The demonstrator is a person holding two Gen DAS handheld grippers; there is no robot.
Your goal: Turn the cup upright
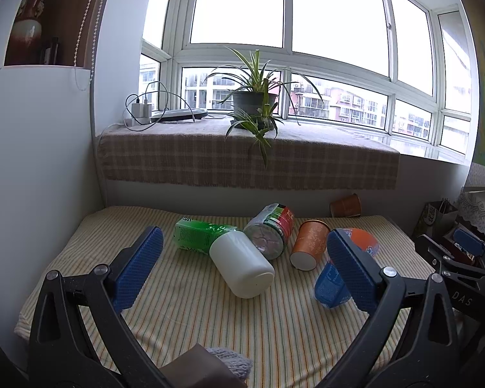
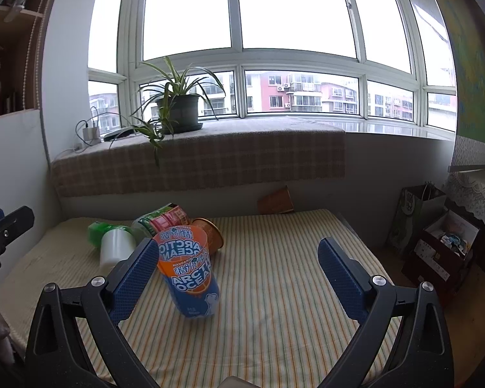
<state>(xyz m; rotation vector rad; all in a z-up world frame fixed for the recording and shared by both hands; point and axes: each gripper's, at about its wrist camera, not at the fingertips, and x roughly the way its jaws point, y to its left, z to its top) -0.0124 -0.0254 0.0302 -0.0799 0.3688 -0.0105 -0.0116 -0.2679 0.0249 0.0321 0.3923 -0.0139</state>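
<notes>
On the striped table (image 2: 274, 258), the Arctic Ocean cup (image 2: 189, 271) is seen tilted, print upside down, just beside the right claw's (image 2: 239, 278) left pad. Both claws are spread wide and empty, left claw (image 1: 242, 271) included. The cup should be centred between the pads before closing, clear of the orange cup (image 2: 210, 231).

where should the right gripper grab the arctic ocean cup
Grip the Arctic Ocean cup across its mid wall, approaching level from the near side. It stands tilted and seemingly rim-down, with the open right gripper already straddling it; the left pad is beside its wall.
</notes>
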